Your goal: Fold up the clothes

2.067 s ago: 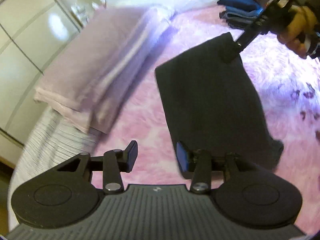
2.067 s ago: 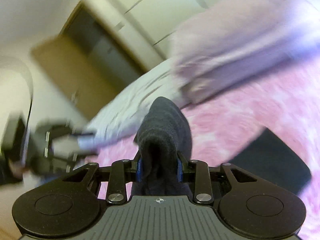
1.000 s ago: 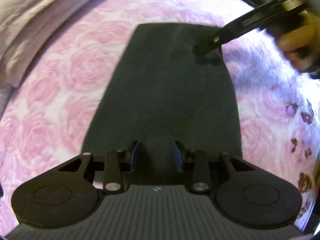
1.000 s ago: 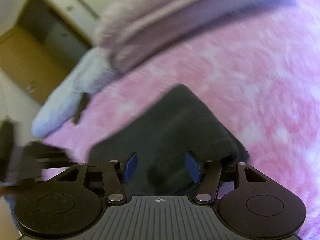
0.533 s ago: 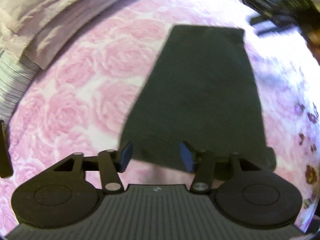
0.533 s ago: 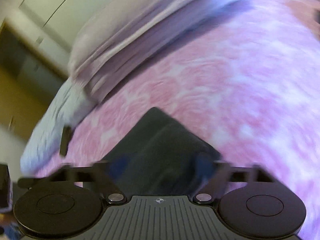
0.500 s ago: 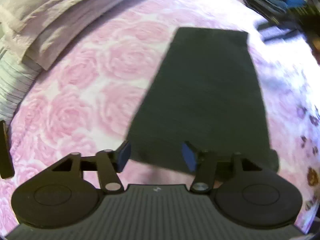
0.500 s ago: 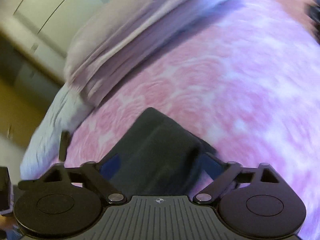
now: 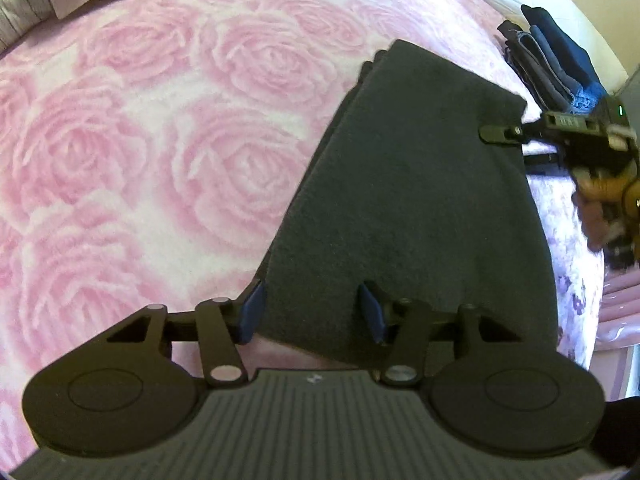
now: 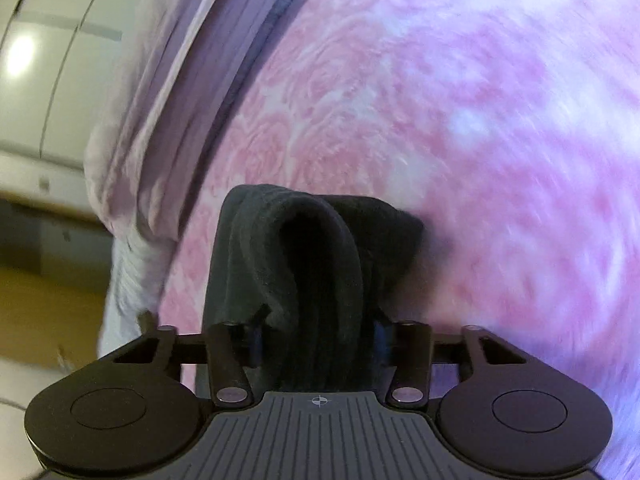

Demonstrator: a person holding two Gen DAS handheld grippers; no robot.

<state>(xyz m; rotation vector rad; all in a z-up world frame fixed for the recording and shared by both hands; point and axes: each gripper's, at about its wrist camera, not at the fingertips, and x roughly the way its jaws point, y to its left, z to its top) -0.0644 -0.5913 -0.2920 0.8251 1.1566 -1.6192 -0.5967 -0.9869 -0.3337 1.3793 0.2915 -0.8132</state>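
A dark grey folded garment (image 9: pixel 412 184) is lying flat on a bed covered by a pink rose-patterned blanket (image 9: pixel 140 140).

The left hand-held gripper (image 9: pixel 312 314) is pointing steeply down at the garment's near edge. Its blue-padded fingers (image 9: pixel 252 312) are straddling that edge with a gap on each side, and the jaws are closing, with cloth between them but not yet pressed.

The right hand-held gripper (image 10: pixel 316 340) is closing on the garment's far corner; in its own view a bunched fold of the dark cloth (image 10: pixel 316 264) is filling the space between the pads and rising off the blanket. From the left wrist view, that gripper (image 9: pixel 500 134) is reaching in from the right edge, held by a hand (image 9: pixel 608 196) that is cut off by the frame.

A stack of folded blue and grey clothes (image 9: pixel 556 72) is sitting at the far corner of the bed. A pale lilac folded cover (image 10: pixel 168 92) is lying along the blanket's edge, beside white cupboard doors (image 10: pixel 44 72).

Small white markings on the right gripper's body are too blurred to read. The right wrist view is smeared by motion.
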